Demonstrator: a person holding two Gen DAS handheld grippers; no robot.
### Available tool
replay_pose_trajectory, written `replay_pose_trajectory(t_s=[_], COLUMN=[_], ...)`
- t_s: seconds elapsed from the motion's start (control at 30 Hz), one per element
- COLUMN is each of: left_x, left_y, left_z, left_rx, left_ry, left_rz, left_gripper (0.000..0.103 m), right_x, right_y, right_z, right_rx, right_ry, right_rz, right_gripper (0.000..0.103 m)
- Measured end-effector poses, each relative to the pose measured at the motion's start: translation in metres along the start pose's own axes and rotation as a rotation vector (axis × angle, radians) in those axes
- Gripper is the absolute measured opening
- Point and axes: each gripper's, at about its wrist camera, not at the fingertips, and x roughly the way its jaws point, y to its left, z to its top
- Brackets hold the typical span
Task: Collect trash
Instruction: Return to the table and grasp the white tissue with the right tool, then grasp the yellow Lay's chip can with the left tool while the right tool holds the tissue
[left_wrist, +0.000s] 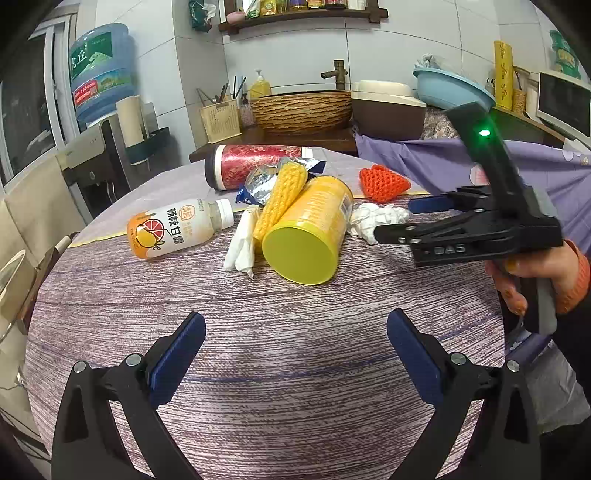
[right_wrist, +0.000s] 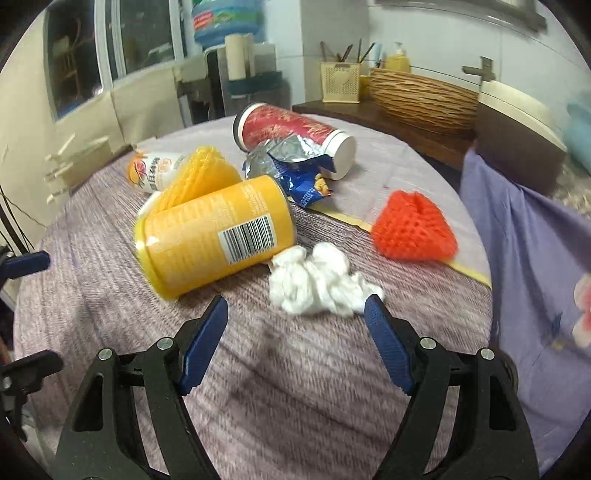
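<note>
Trash lies on the round table (left_wrist: 258, 369). A yellow canister (left_wrist: 306, 232) (right_wrist: 218, 236) lies on its side in the middle. Beside it are a yellow foam net (left_wrist: 280, 195), a foil snack bag (right_wrist: 291, 162), a red tube can (left_wrist: 255, 164), a juice bottle (left_wrist: 173, 230), a folded tissue (left_wrist: 243, 243) and an orange foam net (right_wrist: 410, 229). My right gripper (right_wrist: 295, 302) is open, its tips just short of a crumpled white tissue (right_wrist: 317, 280) (left_wrist: 376, 219). Nearer the table's front, my left gripper (left_wrist: 295, 317) stands open over bare cloth with nothing between its fingers.
A hand (left_wrist: 535, 266) holds the right gripper at the table's right side. A purple cloth (right_wrist: 535, 258) hangs to the right. Behind the table are a counter with a woven basin (left_wrist: 301, 107), a utensil holder (left_wrist: 219, 120) and a water jug (left_wrist: 99, 70).
</note>
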Motion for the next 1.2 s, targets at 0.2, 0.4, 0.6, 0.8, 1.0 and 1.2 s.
replay_pose_trajectory(t_s=[0.2, 0.4, 0.6, 0.8, 1.0, 1.2], left_x=[0.004, 0.016, 0.041, 0.058, 0.079, 0.103], left_y=[0.004, 0.0, -0.011, -0.019, -0.034, -0.046], left_z=[0.009, 0.026, 0.049, 0.057, 0.066, 0.082], left_rx=[0.038, 0.072, 0.138, 0.141, 0.214, 0.295], left_ry=[-0.007, -0.01, 0.019, 0.052, 0.091, 0.149], left_rz=[-0.016, -0.058, -0.075, -0.108, -0.081, -0.046], left_gripper=[0.098, 0.098, 0.098, 0.098, 0.097, 0.097], right_x=[0.026, 0.015, -0.004, -0.022, -0.045, -0.071], right_y=[0.002, -0.002, -0.013, -0.018, -0.027, -0.037], right_z=[0.011, 0.004, -0.003, -0.009, -0.024, -0.048], right_rx=[-0.058, -0.048, 0.013, 0.034, 0.075, 0.119], right_ry=[0.039, 0.012, -0.028, -0.071, -0.089, -0.098], right_rz=[-0.097, -0.095, -0.08, -0.076, -0.081, -0.082], right_gripper=[0.049, 0.02, 0.02, 0.02, 0.02, 0.02])
